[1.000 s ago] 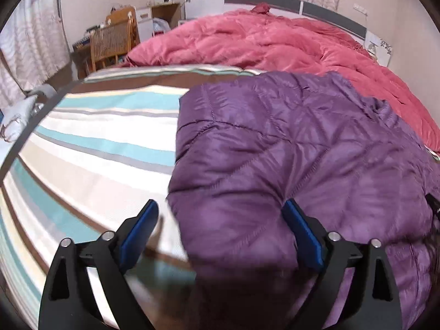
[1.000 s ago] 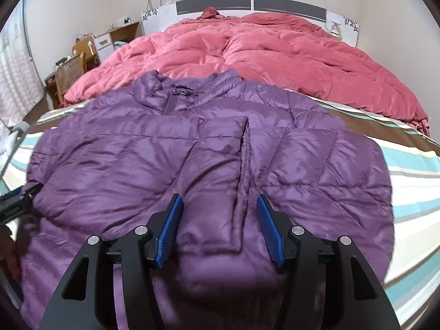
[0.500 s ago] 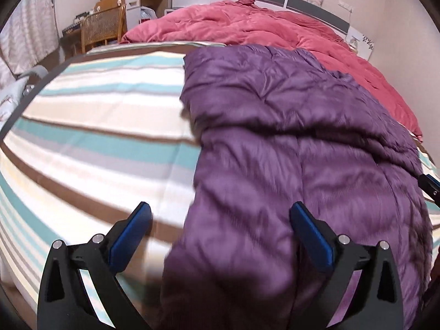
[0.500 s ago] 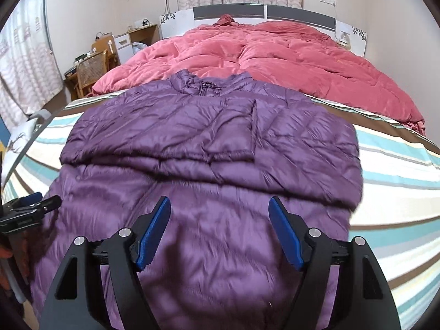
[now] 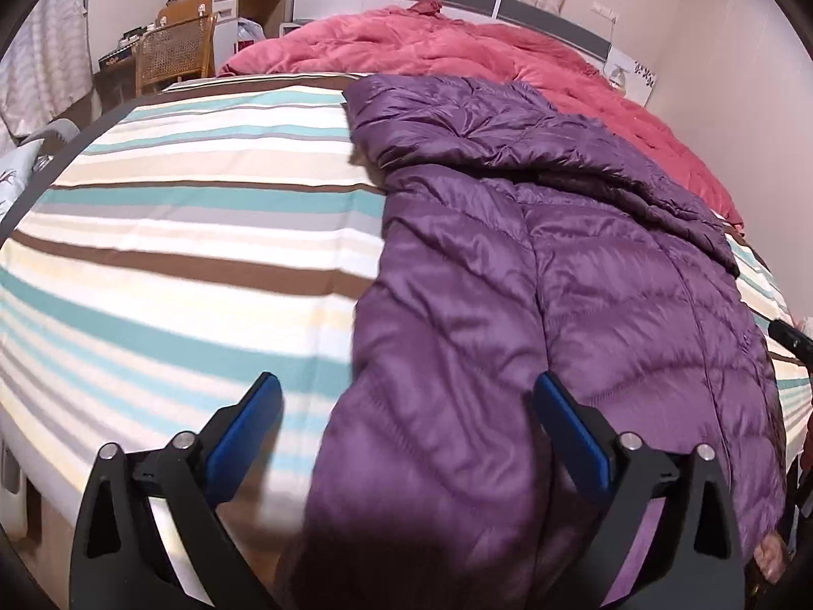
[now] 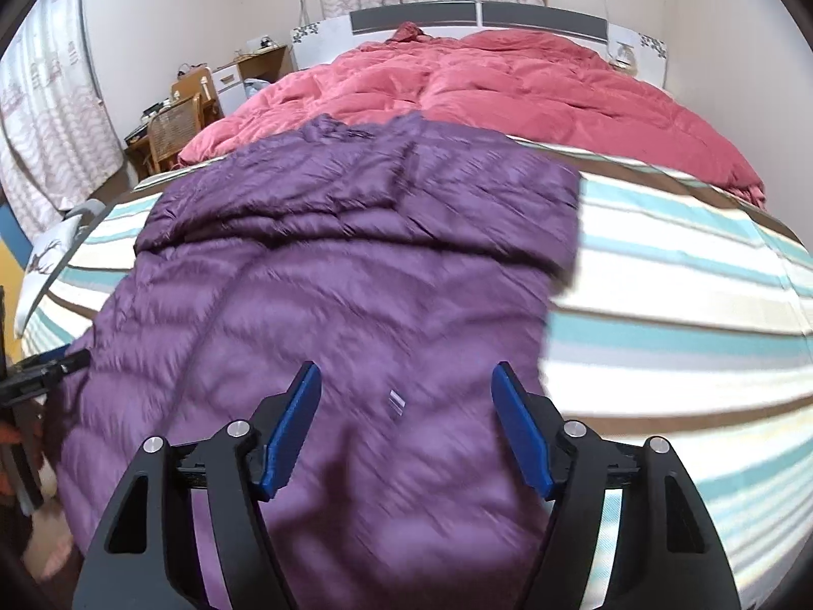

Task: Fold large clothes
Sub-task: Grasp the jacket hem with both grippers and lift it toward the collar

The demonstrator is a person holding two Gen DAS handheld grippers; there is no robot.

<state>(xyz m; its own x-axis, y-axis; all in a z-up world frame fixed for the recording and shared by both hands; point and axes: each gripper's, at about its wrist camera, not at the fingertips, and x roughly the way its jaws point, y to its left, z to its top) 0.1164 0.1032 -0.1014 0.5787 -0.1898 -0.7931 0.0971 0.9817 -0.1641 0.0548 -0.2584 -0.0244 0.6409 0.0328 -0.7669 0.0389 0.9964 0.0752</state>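
While the purple jacket [image 6: 325, 305] lies spread on the striped bedsheet [image 5: 178, 234] with its sleeves already folded across the chest, both grippers have pulled back from that upper fold toward the hem — a second ago the right gripper [image 6: 404, 424] sat right at the folded sleeve edge, and now the whole lower body of the jacket stretches ahead of its fingers. The left gripper [image 5: 406, 424] has slid the same way along the jacket's left edge: that edge now runs up between its fingers, bedsheet beyond the left finger, purple fabric under and beyond the right one. Neither grips anything; the left's jaws stand wide and are closing a little, the right's are partly apart and also easing inward, with cloth below them but not pinched. The pink duvet [image 6: 482, 86] lies well beyond the collar. My reading — the sleeve step is finished and the hands are setting up at the hem, likely to lift it and fold the bottom up toward the collar.
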